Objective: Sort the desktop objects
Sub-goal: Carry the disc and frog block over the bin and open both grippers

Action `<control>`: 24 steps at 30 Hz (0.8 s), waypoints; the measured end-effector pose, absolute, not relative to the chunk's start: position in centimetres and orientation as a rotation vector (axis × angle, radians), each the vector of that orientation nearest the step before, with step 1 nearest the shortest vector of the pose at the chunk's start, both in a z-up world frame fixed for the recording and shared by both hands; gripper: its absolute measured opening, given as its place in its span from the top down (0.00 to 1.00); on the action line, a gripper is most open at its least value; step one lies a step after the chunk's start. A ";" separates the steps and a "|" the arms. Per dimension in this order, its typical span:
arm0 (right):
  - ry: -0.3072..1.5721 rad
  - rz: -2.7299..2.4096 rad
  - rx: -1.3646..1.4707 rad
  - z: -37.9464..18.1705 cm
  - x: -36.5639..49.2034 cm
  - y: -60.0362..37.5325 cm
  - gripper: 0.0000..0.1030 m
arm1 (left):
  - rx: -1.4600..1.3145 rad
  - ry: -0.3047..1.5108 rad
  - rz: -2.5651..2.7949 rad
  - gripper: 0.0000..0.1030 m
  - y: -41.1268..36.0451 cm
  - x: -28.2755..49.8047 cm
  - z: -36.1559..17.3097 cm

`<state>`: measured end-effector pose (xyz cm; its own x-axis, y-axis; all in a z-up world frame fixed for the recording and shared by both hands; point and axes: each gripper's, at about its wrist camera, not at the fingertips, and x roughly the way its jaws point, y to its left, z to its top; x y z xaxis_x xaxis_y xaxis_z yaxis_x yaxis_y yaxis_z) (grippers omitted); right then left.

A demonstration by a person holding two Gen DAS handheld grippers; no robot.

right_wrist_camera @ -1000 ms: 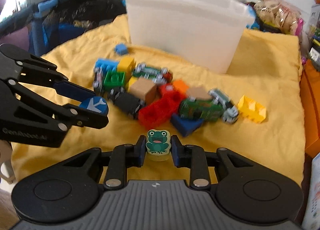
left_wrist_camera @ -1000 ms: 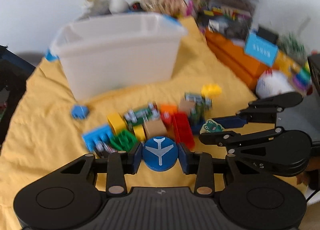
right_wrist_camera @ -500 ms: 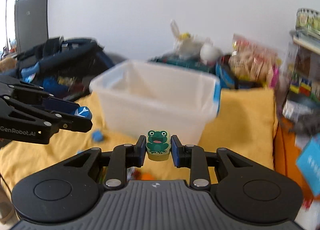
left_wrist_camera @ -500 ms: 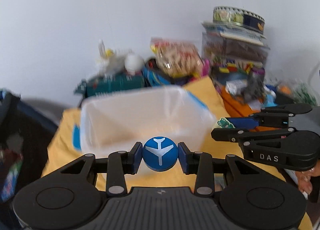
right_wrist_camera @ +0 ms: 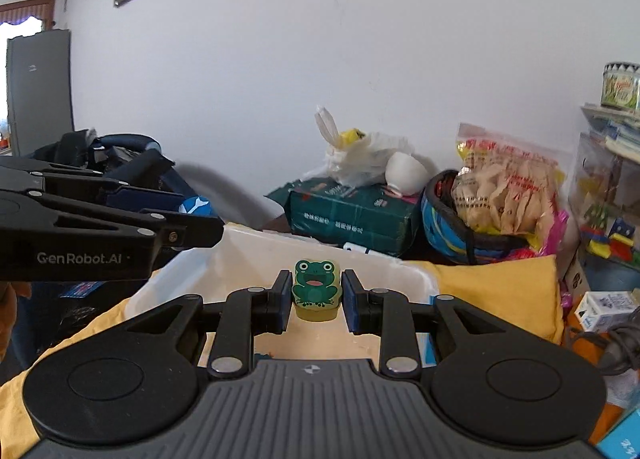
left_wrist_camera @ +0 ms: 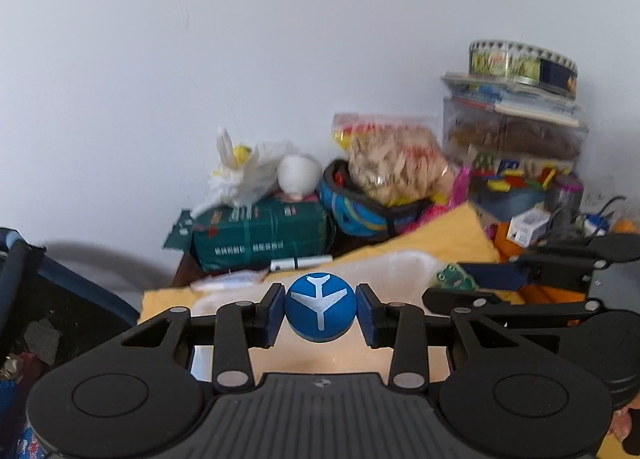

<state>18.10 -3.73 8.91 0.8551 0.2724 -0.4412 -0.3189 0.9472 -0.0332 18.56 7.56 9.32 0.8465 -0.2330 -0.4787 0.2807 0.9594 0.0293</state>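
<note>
My left gripper (left_wrist_camera: 320,313) is shut on a round blue piece with a white airplane (left_wrist_camera: 320,311). My right gripper (right_wrist_camera: 316,295) is shut on a yellow block with a green frog (right_wrist_camera: 316,289). Both are held above the open translucent white bin (right_wrist_camera: 404,273), which also shows in the left wrist view (left_wrist_camera: 404,263). The right gripper with the frog block (left_wrist_camera: 454,277) shows at the right of the left wrist view. The left gripper with the blue piece (right_wrist_camera: 196,205) shows at the left of the right wrist view. The toy pile on the yellow cloth is out of view.
Behind the bin stand a green box (right_wrist_camera: 352,215), a white plastic bag (right_wrist_camera: 360,159), a snack bag (right_wrist_camera: 504,187) in a blue helmet, and stacked boxes with a round tin (left_wrist_camera: 520,63) at the right. A dark stroller (right_wrist_camera: 120,163) is at the left.
Both grippers rose from the toy pile with their pieces and moved forward over the bin. The pile dropped out of view.
</note>
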 end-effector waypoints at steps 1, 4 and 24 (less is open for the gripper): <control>0.444 0.300 -0.117 8.7 18.5 -3.5 0.71 | 0.099 0.510 -0.271 0.59 7.6 18.9 8.8; 0.453 0.273 -0.163 7.6 19.4 -2.8 0.71 | 0.125 0.555 -0.256 0.59 7.4 19.8 6.8; 0.590 0.249 -0.205 4.2 19.5 -3.1 0.49 | 0.111 0.574 -0.217 0.47 7.5 16.2 5.9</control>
